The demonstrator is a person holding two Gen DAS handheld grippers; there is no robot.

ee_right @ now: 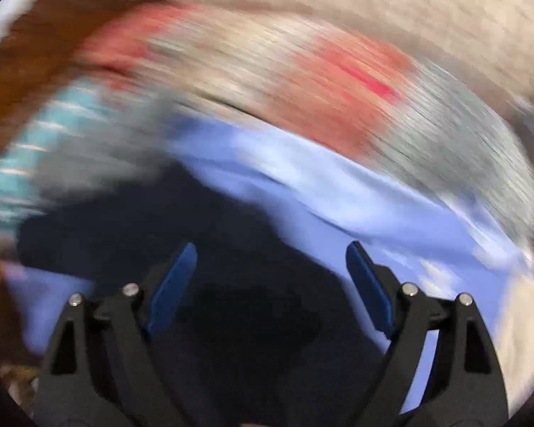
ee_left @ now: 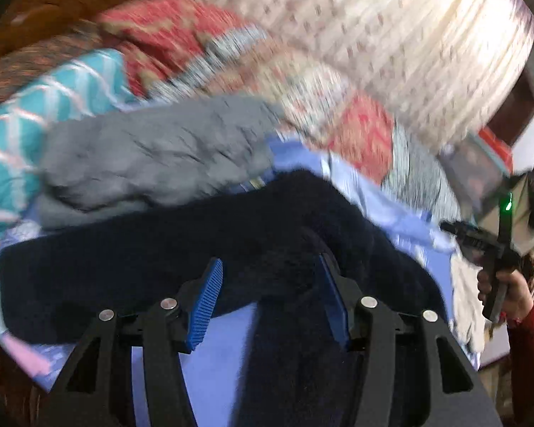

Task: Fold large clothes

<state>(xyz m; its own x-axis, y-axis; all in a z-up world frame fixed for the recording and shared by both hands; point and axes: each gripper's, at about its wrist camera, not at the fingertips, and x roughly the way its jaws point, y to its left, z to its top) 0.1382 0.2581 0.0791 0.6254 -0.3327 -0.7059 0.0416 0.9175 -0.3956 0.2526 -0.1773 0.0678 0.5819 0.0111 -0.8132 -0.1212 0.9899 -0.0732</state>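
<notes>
Item: dark navy garment (ee_left: 181,249), spread on blue bed sheet (ee_left: 217,356), near side. Left claw (ee_left: 270,284) half-open, fabric bunched between its pads, grip uncertain. Right claw (ee_right: 270,267) wide, empty, above garment. Step: mid-fold; next, likely pinching an edge.

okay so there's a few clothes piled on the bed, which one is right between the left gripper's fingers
The dark navy fleecy garment. It lies between the left gripper pads, while the grey knit garment sits farther back.
</notes>
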